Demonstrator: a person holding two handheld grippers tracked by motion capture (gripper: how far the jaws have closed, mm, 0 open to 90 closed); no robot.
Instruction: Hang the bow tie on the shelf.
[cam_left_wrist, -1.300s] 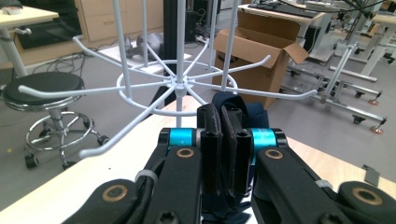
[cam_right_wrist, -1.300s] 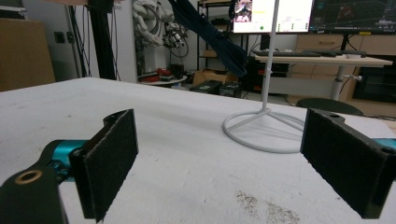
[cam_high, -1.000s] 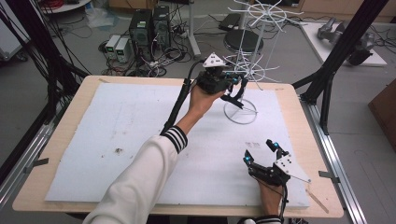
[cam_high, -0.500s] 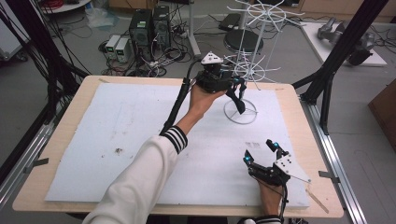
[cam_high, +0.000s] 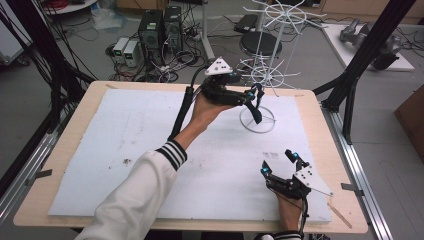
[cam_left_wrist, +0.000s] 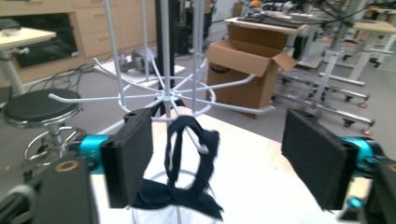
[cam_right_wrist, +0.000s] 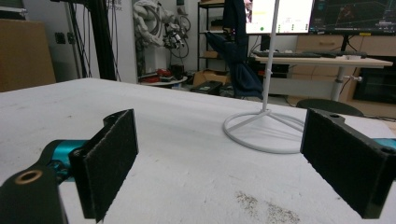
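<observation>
High view, left to right. The person's striped-cuffed sleeve (cam_high: 167, 155) reaches across the white mat (cam_high: 100, 150) that covers the wooden table (cam_high: 60, 145). The left gripper (cam_high: 250, 97) is held raised at the far middle of the table, jaws pointing toward the white wire hook stand (cam_high: 277, 35), whose ring base (cam_high: 257, 120) rests on the mat. A dark fabric loop (cam_high: 256, 102), apparently a band or strap, hangs from one of the stand's lower hooks, just beyond the jaw tips.

Left gripper view. The jaws have just been opening and stand released, wide apart. The dark fabric loop (cam_left_wrist: 189, 163) hangs on a hook of the lower tier between the two pads; it lies close to the left pad (cam_left_wrist: 128, 156), its knotted lower end drooping beside that pad's bottom edge, and well apart from the right pad (cam_left_wrist: 317, 158). Neither pad presses on it.

Near right corner. The right gripper (cam_high: 280, 162) rests low over the mat, its jaws released and nothing between them; in the right gripper view its jaws (cam_right_wrist: 219, 163) frame the stand's ring base farther off.
</observation>
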